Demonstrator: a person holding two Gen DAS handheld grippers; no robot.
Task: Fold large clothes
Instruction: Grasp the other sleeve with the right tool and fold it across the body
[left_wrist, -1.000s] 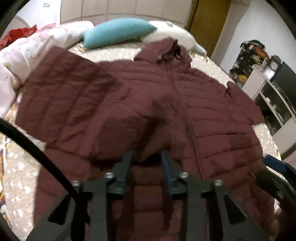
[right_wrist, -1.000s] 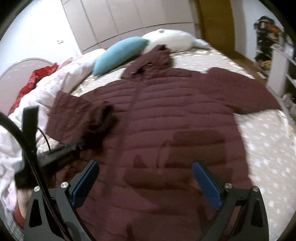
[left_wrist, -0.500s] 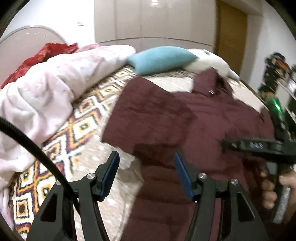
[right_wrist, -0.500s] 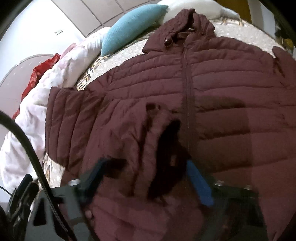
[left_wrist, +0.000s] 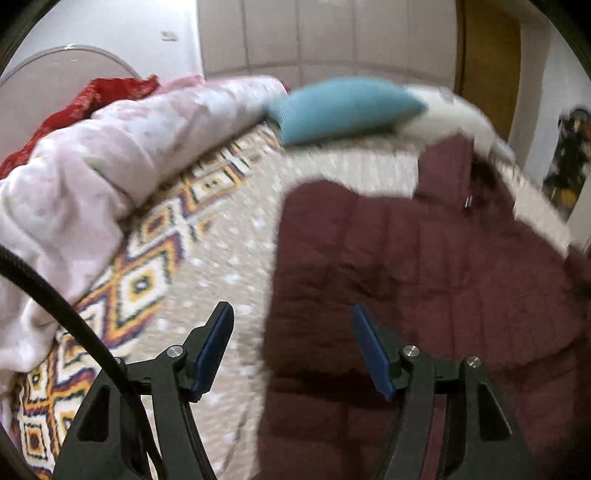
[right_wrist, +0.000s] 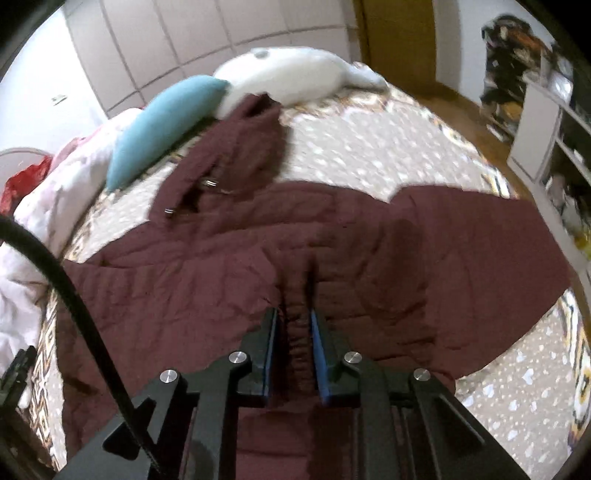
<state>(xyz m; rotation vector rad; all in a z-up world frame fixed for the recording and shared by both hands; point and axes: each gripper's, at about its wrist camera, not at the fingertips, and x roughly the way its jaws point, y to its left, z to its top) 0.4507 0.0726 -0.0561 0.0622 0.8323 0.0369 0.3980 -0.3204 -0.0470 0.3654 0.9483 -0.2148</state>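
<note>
The maroon puffer jacket (right_wrist: 332, 243) is spread face-up over the patterned bedspread (right_wrist: 388, 147), filling the middle of the right wrist view, hood up toward the pillows at the top.

A second ago the right gripper (right_wrist: 293, 332) was hanging wide above it. Now its jaws are closing, and a bunched ridge of the jacket's fabric sits between the blue pads at lower centre, so it looks like it's pinching a fold.

The left gripper (left_wrist: 291, 347) was pinched in over the jacket and its jaws are now opening with nothing between them. It's over the jacket's left edge, at lower centre of its own view.

My guess is the left side just got laid over and the right is taking hold for the next fold.

Teal pillow (left_wrist: 343, 107) sits top centre and a pink duvet (left_wrist: 92, 166) is heaped at the left.
</note>
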